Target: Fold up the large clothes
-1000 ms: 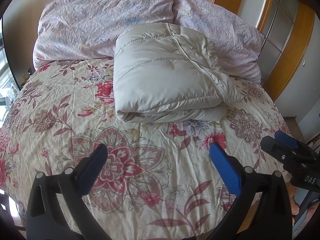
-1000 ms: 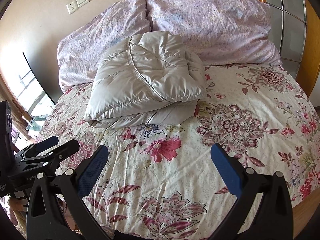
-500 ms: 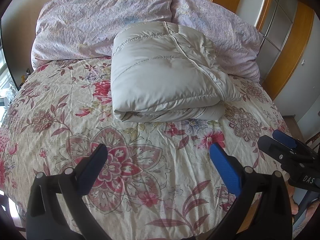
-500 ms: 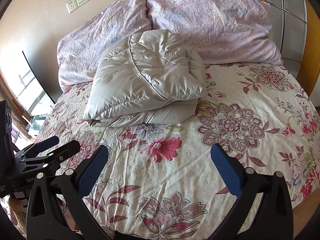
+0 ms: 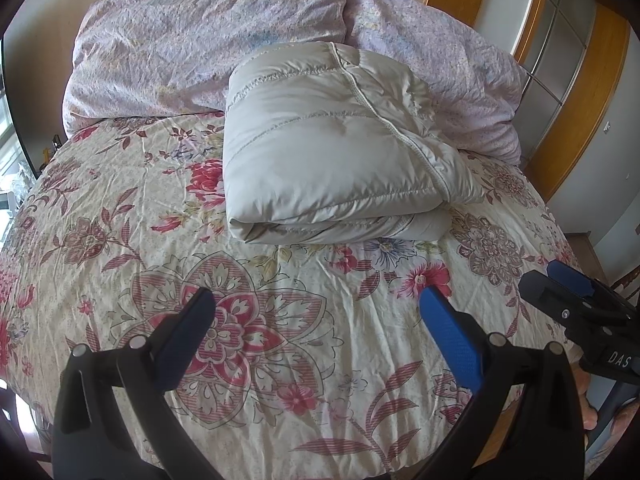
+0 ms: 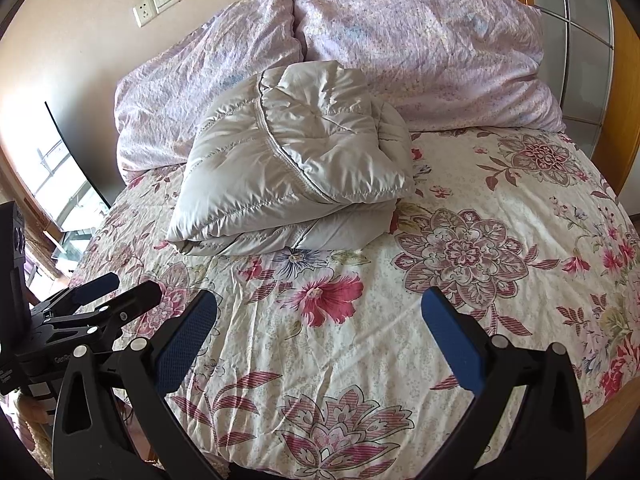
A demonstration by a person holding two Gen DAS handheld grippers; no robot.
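Observation:
A pale grey quilted down jacket (image 5: 320, 148) lies folded in a thick bundle on the flowered bedspread (image 5: 260, 340), its back edge against the pillows. It also shows in the right wrist view (image 6: 296, 160). My left gripper (image 5: 316, 314) is open and empty, hovering over the bedspread well short of the jacket. My right gripper (image 6: 318, 314) is open and empty too, also over the near part of the bed. Each gripper shows in the other's view: the right one at the right edge (image 5: 568, 296), the left one at the left edge (image 6: 116, 292).
Two lilac pillows (image 6: 420, 52) lean against the wall at the head of the bed. A wooden wardrobe with glass panels (image 5: 568, 72) stands to the right. A window (image 6: 60, 176) is on the left, and wall sockets (image 6: 156, 2) sit above the pillows.
Both grippers have drifted slightly nearer the bed; the jacket sits a little larger and lower in the views. The jacket itself has not moved. Both grippers stay open.

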